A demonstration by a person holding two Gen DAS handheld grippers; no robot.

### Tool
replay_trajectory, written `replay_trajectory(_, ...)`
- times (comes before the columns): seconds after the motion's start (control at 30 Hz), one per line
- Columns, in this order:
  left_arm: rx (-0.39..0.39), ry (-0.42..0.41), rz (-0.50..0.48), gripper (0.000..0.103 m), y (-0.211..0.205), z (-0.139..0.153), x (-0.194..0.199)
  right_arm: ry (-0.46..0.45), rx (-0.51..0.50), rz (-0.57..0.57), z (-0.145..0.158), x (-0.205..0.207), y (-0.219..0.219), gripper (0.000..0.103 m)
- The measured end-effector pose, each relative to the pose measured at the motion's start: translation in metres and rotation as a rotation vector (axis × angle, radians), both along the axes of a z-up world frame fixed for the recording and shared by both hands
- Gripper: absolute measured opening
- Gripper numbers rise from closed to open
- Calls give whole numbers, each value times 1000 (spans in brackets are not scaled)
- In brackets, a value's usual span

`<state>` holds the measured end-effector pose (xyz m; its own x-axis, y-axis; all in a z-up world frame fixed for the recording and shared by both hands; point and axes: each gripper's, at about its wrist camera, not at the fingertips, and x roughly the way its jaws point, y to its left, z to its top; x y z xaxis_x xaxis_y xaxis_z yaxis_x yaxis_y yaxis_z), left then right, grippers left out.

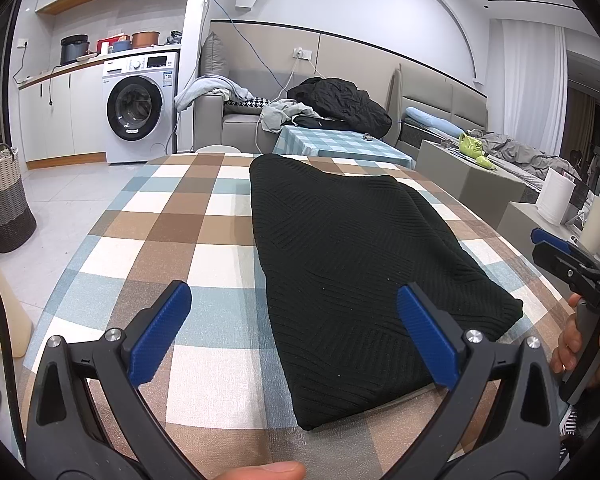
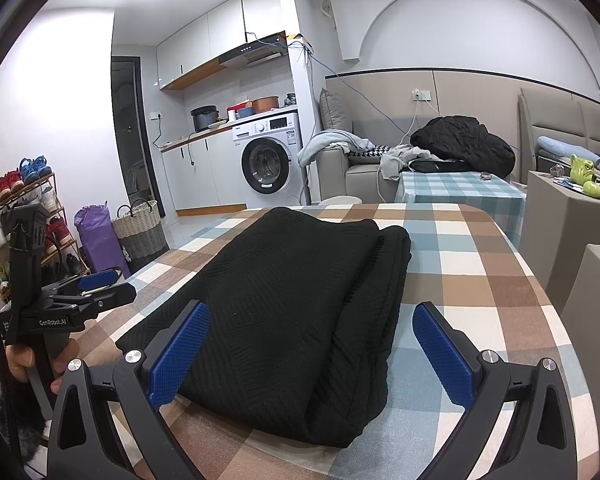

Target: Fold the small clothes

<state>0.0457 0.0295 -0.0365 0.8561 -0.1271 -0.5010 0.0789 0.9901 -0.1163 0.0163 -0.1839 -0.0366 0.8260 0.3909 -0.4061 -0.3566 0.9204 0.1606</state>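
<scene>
A black ribbed knit garment point(image 1: 352, 264) lies folded into a long band on the checked tablecloth point(image 1: 172, 240). It also shows in the right wrist view point(image 2: 284, 304), with its stacked folded edges along the right side. My left gripper point(image 1: 294, 304) is open and empty, above the garment's near left edge. My right gripper point(image 2: 312, 328) is open and empty, its jaws standing to either side of the garment's near end. The right gripper shows at the right edge of the left wrist view point(image 1: 568, 264), and the left gripper at the left of the right wrist view point(image 2: 96, 288).
A wicker basket point(image 1: 2, 208) stands on the floor left of the table. A smaller table with a blue checked cloth point(image 1: 340, 144) is beyond the far edge. A sofa with piled clothes point(image 1: 340, 100) and a washing machine point(image 1: 138, 108) stand behind. A grey block with a paper roll point(image 1: 556, 196) is at right.
</scene>
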Motion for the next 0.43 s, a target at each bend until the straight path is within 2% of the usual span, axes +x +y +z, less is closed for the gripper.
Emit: replay_trajectory(0.43, -2, -1, -5, 102, -2, 0, 0, 2, 0, 0, 0, 0, 1, 103)
